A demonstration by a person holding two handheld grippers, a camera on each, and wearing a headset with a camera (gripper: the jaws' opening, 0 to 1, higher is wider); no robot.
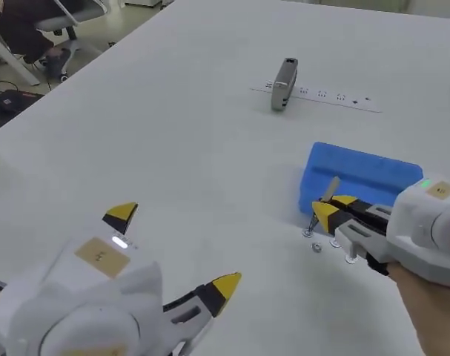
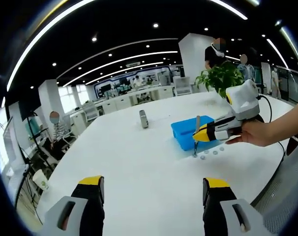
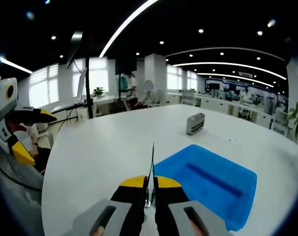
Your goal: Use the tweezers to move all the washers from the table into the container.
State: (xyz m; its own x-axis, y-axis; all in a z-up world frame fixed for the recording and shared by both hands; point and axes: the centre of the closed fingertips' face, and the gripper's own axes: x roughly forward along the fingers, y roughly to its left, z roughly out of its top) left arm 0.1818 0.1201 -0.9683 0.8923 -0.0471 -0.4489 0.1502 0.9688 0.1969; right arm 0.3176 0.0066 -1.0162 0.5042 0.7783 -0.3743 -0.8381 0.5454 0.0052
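Barely started I'd say: small metal washers (image 1: 316,247) lie on the white bench (image 1: 173,148) just beside the blue plastic container (image 1: 365,174), which looks empty. The right hand-held gripper (image 1: 330,211) is clamped on thin metal tweezers (image 1: 331,189), and the left hand-held gripper (image 1: 173,248) has its jaws apart.

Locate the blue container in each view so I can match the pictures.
Head view: the blue container sits right of centre, behind the right tool.
Left gripper view: the container is right of centre, behind that tool.
Right gripper view: the container is at lower right, beside the tweezers.
Shared landmark: the grey device standing beyond it.
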